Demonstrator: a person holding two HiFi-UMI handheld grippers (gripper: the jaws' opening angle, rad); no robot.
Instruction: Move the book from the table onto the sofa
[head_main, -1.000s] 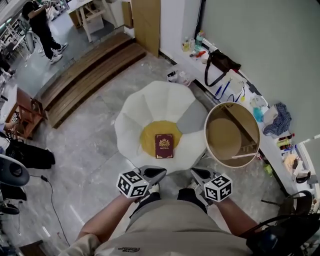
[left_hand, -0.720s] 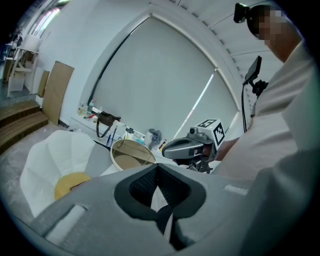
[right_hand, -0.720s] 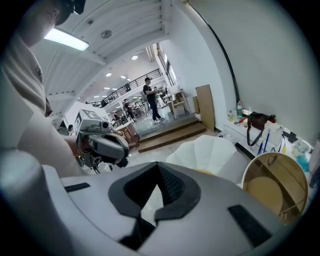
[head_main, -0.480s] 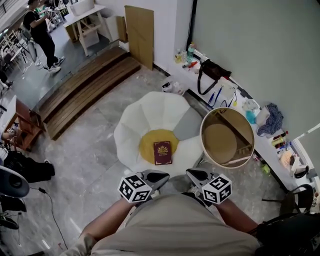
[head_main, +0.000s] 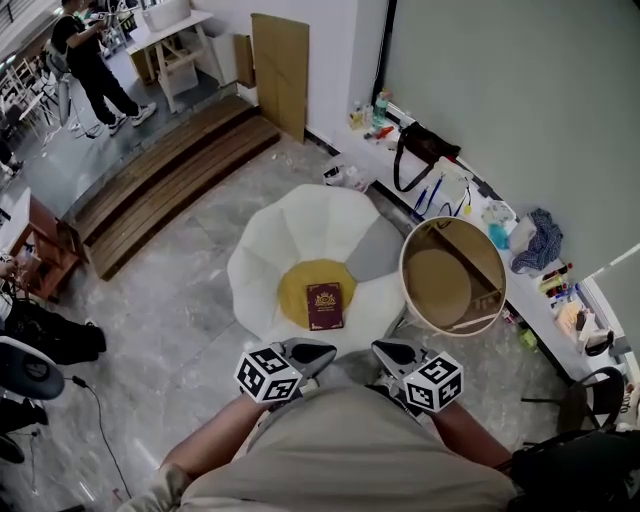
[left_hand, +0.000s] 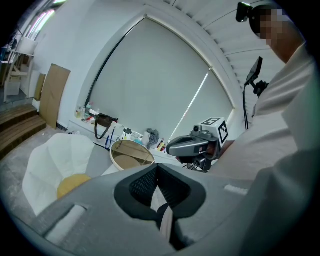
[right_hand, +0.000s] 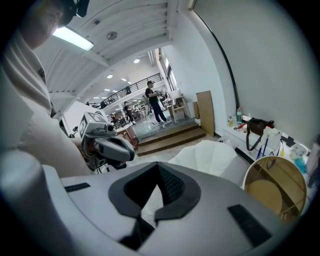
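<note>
On the sofa (head_main: 300, 225), the book (head_main: 324, 305) is seen lying flat on the yellow seat, in the head view only. In both gripper views it is blocked by gripper bodies. Left gripper (head_main: 322, 348) and right gripper (head_main: 383, 348) are closed, nothing clamped. The table (head_main: 455, 318) is partly covered in both.

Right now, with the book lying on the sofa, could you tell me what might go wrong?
The book lies near the front edge of the yellow cushion on the sofa; a nudge might slide it off. The round table stands close beside the sofa, so a wide turn could bump it.
</note>
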